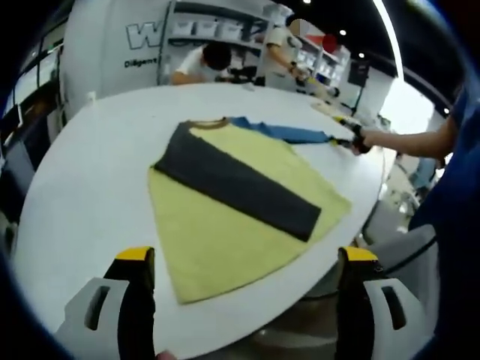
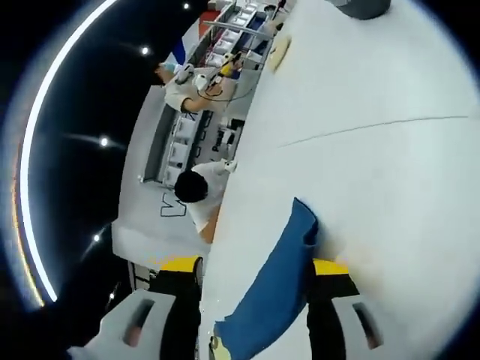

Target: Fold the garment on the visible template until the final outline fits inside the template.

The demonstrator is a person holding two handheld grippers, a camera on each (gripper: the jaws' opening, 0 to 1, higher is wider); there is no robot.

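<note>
The left gripper point(image 1: 244, 300) is hovering with jaws open and empty off the table's point(image 1: 82, 195) near edge, while the right gripper point(image 2: 255, 300) is reaching toward the far edge, its jaws straddling the blue sleeve point(image 2: 274, 289); whether they are pinching it I cannot tell. The shirt point(image 1: 240, 206) is lying mid-table, yellow with one dark sleeve already folded across it, so I judge folding partly done, with the blue sleeve and the lengthwise folds remaining. Its long axis is running from the collar at the far side to the hem near the left gripper.
</note>
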